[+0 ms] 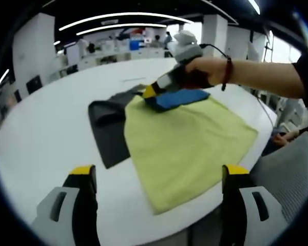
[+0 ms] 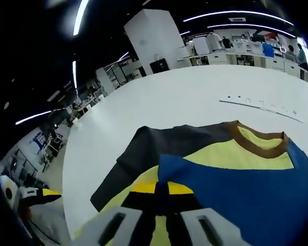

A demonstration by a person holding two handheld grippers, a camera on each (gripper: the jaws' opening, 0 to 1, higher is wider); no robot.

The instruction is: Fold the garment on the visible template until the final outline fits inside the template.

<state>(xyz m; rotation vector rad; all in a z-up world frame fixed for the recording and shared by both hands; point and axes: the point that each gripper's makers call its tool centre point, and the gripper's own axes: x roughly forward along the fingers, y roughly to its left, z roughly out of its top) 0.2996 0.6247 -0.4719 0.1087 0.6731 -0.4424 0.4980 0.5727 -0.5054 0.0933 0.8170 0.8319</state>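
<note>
Mid-fold: right hand-held gripper [image 1: 150, 92] pinched shut on blue sleeve [image 1: 180, 97] of T-shirt [image 1: 187, 141], near bench [image 1: 46, 128] far edge. Left hand-held gripper [image 1: 156, 177] wide open, empty. Next, likely: lay sleeve inward.

Site: open-plan office or lab | Ceiling light strips [image 1: 118, 15] glowing overhead | White pillar [image 2: 156, 38] standing behind the round white worktop [image 2: 195, 97] | Desks with equipment [image 2: 241, 48] lining the far side

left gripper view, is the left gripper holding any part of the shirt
No: the left gripper is open over the table edge, its jaws wide apart, with the shirt lying untouched beyond them.
</note>
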